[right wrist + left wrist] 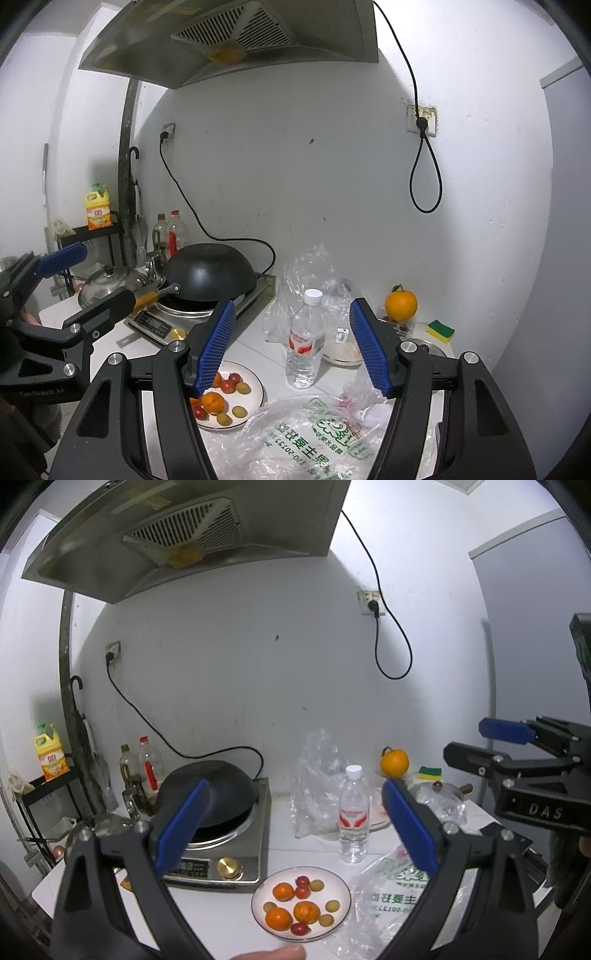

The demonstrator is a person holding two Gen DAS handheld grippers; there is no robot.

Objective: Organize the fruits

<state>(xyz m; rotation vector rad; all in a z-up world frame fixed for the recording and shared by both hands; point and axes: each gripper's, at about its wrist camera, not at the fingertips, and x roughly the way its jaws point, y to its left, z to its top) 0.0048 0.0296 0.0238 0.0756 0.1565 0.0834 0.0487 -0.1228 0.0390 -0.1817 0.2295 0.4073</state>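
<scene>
While empty, both tongs (pixel 293 823) (pixel 291 347) hover above the fruit plate (pixel 258 915).

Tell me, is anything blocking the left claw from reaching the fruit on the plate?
Nothing visible does. The left gripper hangs open above the plate, and the fruit lies uncovered. The water bottle and printed plastic bag sit off to the side.

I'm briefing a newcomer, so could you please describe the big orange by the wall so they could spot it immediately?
Start at the black wok on the cooker, then look right past the water bottle towards the wall. The big orange sits there alone, beside a yellow-green sponge, far larger than the plate's fruits.
</scene>
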